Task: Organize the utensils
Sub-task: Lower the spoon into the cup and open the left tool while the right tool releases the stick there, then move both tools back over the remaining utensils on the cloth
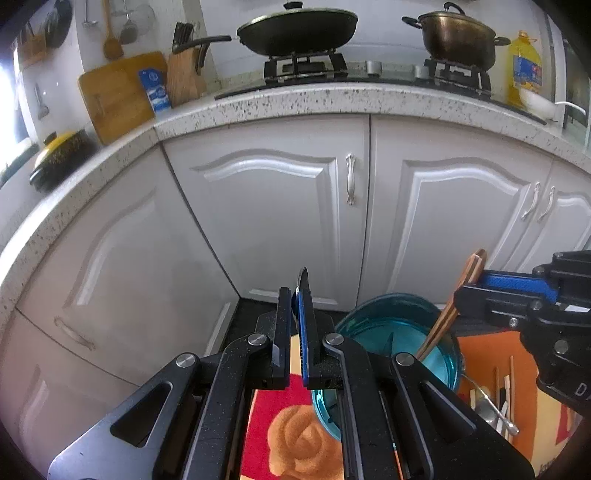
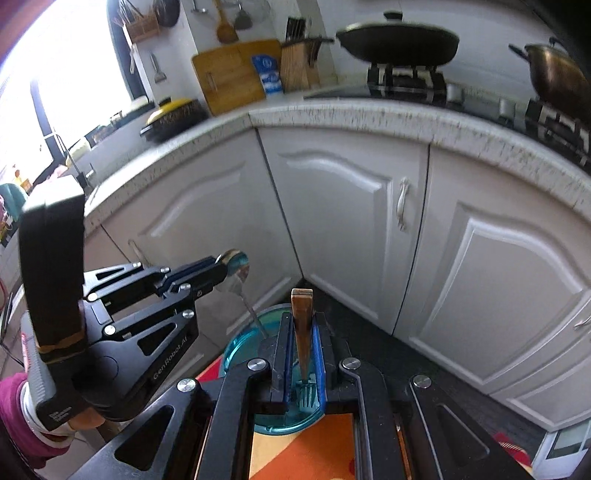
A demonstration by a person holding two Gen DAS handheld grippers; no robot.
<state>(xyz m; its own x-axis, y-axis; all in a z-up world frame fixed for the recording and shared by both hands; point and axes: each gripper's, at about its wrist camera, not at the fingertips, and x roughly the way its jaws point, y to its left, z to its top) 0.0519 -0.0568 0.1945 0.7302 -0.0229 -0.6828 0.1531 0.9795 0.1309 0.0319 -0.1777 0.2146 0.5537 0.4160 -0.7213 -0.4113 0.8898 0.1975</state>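
Observation:
My left gripper is shut on a metal spoon, seen edge-on between its fingers. In the right wrist view the left gripper comes in from the left, with the spoon's bowl up at the fingertips and its handle slanting down toward a teal see-through bowl. My right gripper is shut on a wooden-handled fork, whose tines hang inside the teal bowl. In the left wrist view the right gripper holds that fork over the teal bowl.
Several loose utensils, a spoon and chopsticks among them, lie on an orange and red mat right of the bowl. White cabinet doors and a speckled counter stand ahead. On the counter are a wok, a pot and a knife block.

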